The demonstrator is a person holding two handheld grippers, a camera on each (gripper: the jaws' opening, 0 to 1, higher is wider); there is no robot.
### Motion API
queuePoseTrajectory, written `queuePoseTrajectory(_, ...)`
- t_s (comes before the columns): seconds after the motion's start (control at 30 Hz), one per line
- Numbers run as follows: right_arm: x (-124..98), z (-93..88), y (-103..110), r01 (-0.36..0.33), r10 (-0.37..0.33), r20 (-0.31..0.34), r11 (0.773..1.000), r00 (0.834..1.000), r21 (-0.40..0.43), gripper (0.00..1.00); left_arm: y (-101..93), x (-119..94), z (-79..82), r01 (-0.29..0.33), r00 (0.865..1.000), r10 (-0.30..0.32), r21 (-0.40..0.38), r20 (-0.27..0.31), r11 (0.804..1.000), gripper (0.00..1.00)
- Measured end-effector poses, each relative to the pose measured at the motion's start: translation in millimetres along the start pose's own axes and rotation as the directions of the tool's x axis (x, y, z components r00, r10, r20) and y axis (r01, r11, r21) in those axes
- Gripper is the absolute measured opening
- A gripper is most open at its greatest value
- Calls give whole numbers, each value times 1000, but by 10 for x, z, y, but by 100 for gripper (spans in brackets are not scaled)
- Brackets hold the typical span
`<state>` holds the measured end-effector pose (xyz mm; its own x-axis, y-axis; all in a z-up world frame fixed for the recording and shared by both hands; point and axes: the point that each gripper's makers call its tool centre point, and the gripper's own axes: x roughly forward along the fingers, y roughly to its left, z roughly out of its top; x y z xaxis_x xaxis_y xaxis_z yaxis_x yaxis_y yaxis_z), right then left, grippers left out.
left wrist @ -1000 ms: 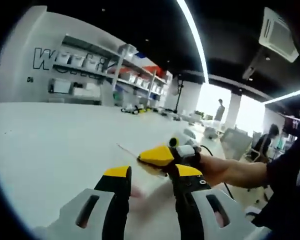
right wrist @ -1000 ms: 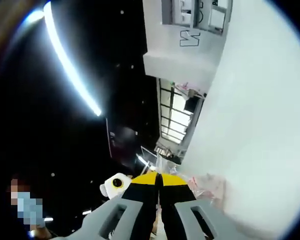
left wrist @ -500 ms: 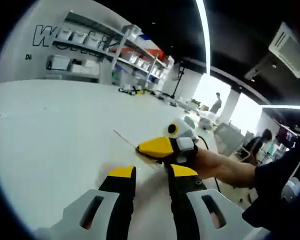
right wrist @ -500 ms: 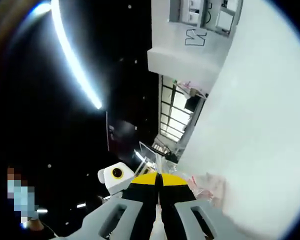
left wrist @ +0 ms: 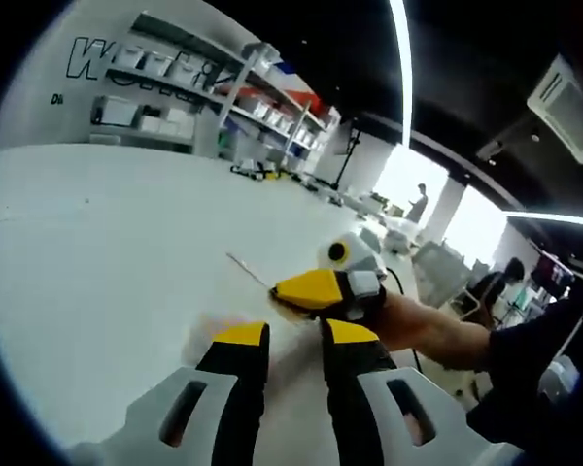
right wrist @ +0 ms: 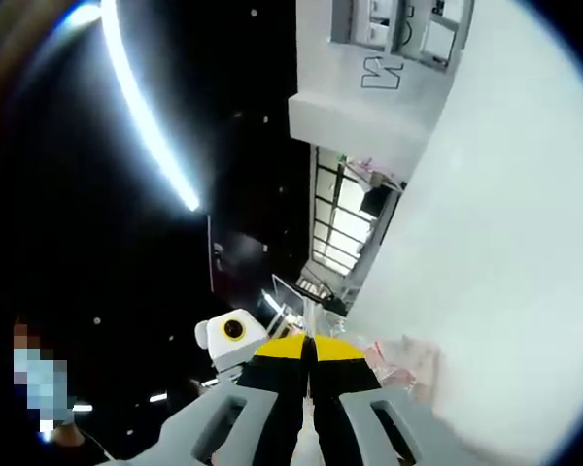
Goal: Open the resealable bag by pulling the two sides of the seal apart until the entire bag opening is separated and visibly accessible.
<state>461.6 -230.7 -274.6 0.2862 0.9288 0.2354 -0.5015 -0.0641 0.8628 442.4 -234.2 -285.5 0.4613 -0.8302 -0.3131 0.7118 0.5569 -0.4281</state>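
Note:
The clear resealable bag (right wrist: 400, 361) has pinkish contents and lies against the white table (right wrist: 505, 243). My right gripper (right wrist: 306, 348) is shut on the bag's top edge, its yellow tips pressed together. In the left gripper view, the right gripper (left wrist: 311, 288) comes in from the right in a person's hand (left wrist: 418, 325). A thin strip of the bag's edge (left wrist: 245, 270) sticks out from it towards the upper left. My left gripper (left wrist: 294, 335) sits just below it, open by a narrow gap. The faint film between its tips is hard to make out.
The white table (left wrist: 97, 243) spreads wide to the left and far side. Shelving with boxes (left wrist: 204, 107) lines the back wall. Small items (left wrist: 257, 173) sit at the table's far edge. One person stands far off (left wrist: 418, 204) and another sits at the right (left wrist: 510, 277).
The left gripper's jaws have drawn closer together over the second. The right gripper stays shut on the bag's edge. Both views shifted slightly.

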Motion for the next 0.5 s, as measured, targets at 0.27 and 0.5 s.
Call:
queuePoseTrajectory(0.27, 6, -18, -1, 2, -2, -9, 1000, 1000, -14, 0, -9, 32, -32, 15, 1000, -16, -26, -15, 1000, 22)
queuePoseTrajectory(0.5, 9, -34, 3, 3, -4, -14, 1000, 1000, -17, 0, 29, 48, -25, 19, 999, -20, -41, -31, 999, 22)
